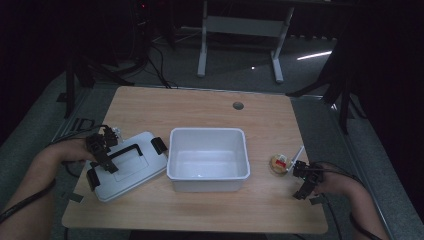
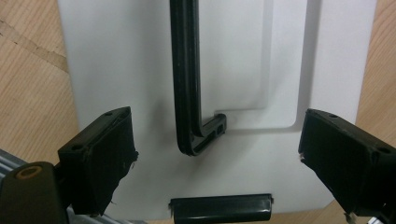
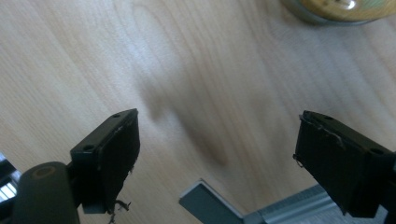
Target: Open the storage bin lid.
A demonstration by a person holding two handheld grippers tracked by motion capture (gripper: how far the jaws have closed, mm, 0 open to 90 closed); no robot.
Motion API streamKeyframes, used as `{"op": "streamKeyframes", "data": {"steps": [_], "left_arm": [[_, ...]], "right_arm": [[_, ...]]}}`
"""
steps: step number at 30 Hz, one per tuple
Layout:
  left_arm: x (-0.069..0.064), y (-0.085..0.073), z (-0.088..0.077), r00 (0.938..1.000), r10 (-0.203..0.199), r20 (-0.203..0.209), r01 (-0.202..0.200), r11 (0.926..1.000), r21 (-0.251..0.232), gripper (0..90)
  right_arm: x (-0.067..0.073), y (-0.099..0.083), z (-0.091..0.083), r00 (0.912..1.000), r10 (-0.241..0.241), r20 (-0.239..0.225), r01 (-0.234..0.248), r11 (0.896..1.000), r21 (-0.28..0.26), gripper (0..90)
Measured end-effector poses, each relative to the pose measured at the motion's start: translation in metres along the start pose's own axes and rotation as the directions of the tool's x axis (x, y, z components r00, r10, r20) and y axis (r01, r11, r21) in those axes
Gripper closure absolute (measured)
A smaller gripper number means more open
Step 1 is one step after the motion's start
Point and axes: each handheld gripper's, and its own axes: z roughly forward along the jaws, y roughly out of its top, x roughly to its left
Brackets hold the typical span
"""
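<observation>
Your left gripper (image 2: 215,140) hovers wide open over the lid (image 2: 140,60), handle (image 2: 189,93) between jaws; right gripper (image 3: 215,154) released, near the small container (image 1: 280,163).

- We see a light wooden table (image 1: 210,107) with rounded corners and a round cable hole (image 1: 238,105) near its far edge.
- A white open bin (image 1: 208,159) sits at the table's middle.
- A grey-white lid (image 1: 127,165) with a black handle (image 1: 125,151) and black end clips lies flat just left of the bin.
- A small round container (image 1: 280,164) with a yellowish top rests right of the bin, near the right edge.
</observation>
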Motion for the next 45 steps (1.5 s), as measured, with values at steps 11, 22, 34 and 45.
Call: {"op": "streamKeyframes", "data": {"steps": [11,22,34,45], "left_arm": [[0.0,0.003,-0.001,0.9998,-0.001,0.021,0.001,0.9999,-0.011,10.1],[-0.001,0.005,0.001,0.9998,0.001,0.018,-0.001,0.9998,0.017,10.0],[-0.002,0.007,0.0,0.9997,0.01,0.023,-0.011,0.9998,0.014,10.0],[-0.002,0.006,0.0,0.9993,0.006,0.037,-0.007,0.9998,0.018,10.0]], "right_arm": [[-0.017,0.016,-0.01,0.9985,-0.047,0.028,0.048,0.998,-0.032,14.4],[-0.038,0.043,-0.009,0.9988,-0.038,0.032,0.038,0.999,0.006,13.2],[-0.046,0.065,-0.007,0.9962,-0.086,0.016,0.086,0.996,-0.002,13.5],[-0.039,0.077,0.001,0.9288,-0.352,0.116,0.352,0.936,0.022,17.2]]}}
